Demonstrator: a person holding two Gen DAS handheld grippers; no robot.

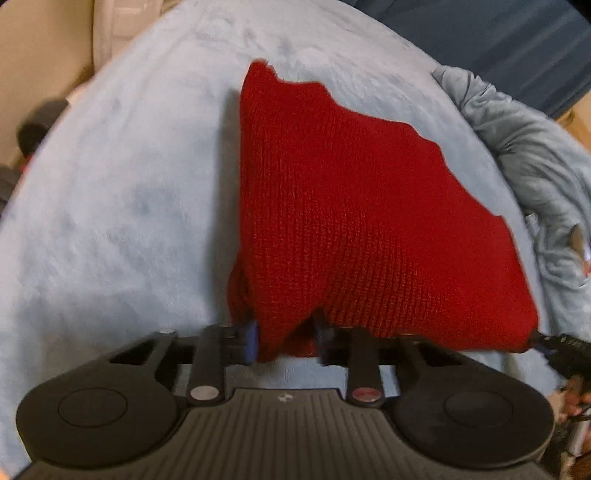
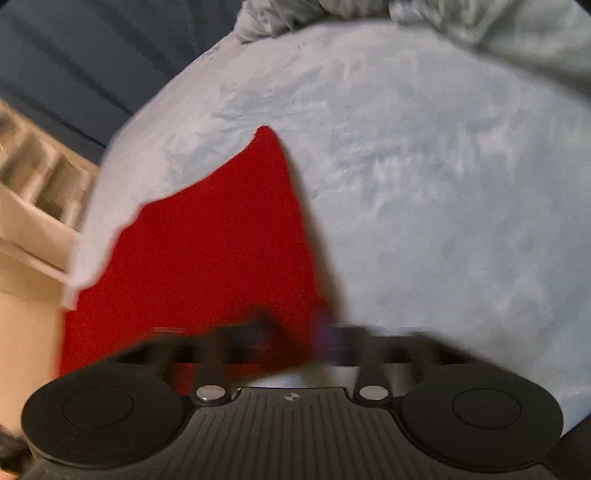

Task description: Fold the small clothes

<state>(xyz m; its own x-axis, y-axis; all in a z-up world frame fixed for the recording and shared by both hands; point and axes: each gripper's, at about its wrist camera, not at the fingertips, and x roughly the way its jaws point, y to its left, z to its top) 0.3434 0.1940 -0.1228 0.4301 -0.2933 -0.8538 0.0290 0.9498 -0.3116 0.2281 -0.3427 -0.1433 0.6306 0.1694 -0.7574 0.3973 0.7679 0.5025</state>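
A red knitted garment [image 1: 343, 221] hangs stretched over a pale blue fleece blanket [image 1: 122, 206]. My left gripper [image 1: 286, 338] is shut on the garment's near left corner, cloth bunched between its blue-padded fingers. The other gripper [image 1: 565, 347] shows at the right edge, holding the garment's right corner. In the right wrist view the garment [image 2: 207, 251] fills the lower left over the blanket [image 2: 443, 184]. My right gripper [image 2: 295, 339] is blurred but shut on the garment's edge.
A rumpled grey-blue cloth [image 1: 535, 166] lies bunched at the blanket's right side, also at the top of the right wrist view [image 2: 461, 22]. A dark blue surface [image 1: 498, 40] lies beyond. White shelving [image 2: 33, 206] stands off the blanket's left edge.
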